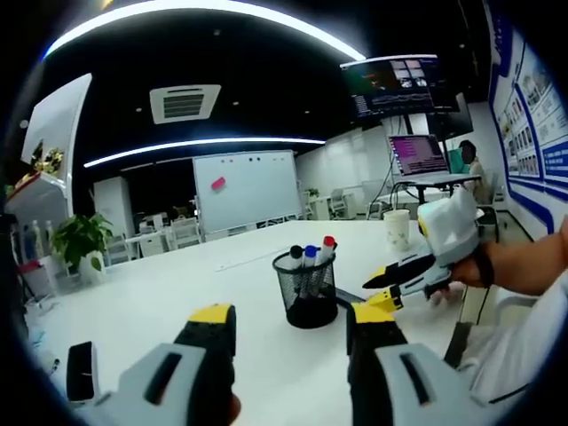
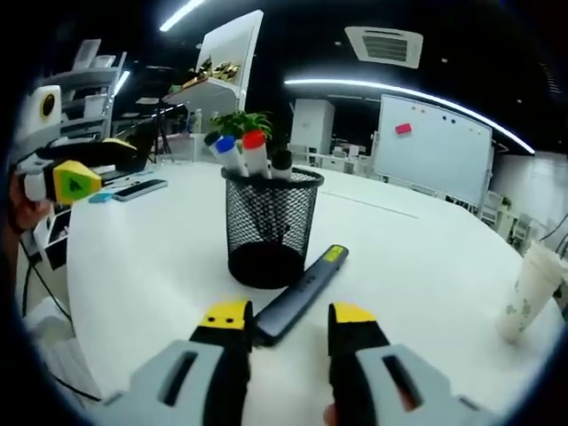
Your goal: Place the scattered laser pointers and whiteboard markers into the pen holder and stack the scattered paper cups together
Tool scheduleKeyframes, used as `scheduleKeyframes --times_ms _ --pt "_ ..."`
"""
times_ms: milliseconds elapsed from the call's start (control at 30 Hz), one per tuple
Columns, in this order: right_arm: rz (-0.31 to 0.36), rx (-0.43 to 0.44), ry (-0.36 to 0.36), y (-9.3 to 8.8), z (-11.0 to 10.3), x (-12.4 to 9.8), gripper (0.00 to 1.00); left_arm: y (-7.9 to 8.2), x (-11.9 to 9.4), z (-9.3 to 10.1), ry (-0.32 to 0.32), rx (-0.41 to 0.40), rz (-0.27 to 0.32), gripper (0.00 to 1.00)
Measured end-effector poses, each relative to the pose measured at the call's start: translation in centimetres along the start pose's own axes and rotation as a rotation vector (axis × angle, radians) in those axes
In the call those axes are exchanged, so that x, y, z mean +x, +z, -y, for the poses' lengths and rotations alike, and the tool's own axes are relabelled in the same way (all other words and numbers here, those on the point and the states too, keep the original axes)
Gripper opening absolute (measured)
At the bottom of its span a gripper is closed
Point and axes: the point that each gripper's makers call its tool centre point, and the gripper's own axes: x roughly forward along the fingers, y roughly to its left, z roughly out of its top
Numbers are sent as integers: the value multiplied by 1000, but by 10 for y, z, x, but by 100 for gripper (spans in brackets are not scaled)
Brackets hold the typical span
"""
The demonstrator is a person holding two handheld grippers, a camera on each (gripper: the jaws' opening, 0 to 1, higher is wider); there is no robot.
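Lying flat on the white tabletop [image 2: 426,266] against the foot of the mesh pen holder [image 2: 269,232], the slim, light, rigid and probably slick laser pointer [image 2: 300,295] sits between the right tool's [image 2: 288,318] spread jaws, best pinched mid-body across its width.

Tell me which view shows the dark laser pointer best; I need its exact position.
The right gripper view: the dark slim laser pointer lies whole between its jaws, against the black mesh pen holder. In the left gripper view, the holder mostly hides it.

No text, label or number is legible on anything in either view.
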Motion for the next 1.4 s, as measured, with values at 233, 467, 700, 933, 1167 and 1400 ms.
scheduleKeyframes --times_ms 233,467,700,933,1167,1400 --pt "-12 5 -17 0 2 3 32 0 -1 -2 4 -4 0 51" --pt "-20 29 -32 -1 5 5 32 1 -1 -1 6 -7 4 51" --pt "-21 34 -55 -2 9 5 29 -1 -2 -2 11 -11 1 51" --pt "-45 33 -73 -10 10 6 24 -4 -2 -3 14 -8 -6 51" --pt "-47 34 -80 -10 11 4 23 -7 -2 -3 15 -9 -12 51" --pt "-45 38 -85 -10 13 6 20 -7 -1 -3 16 -11 -10 51"
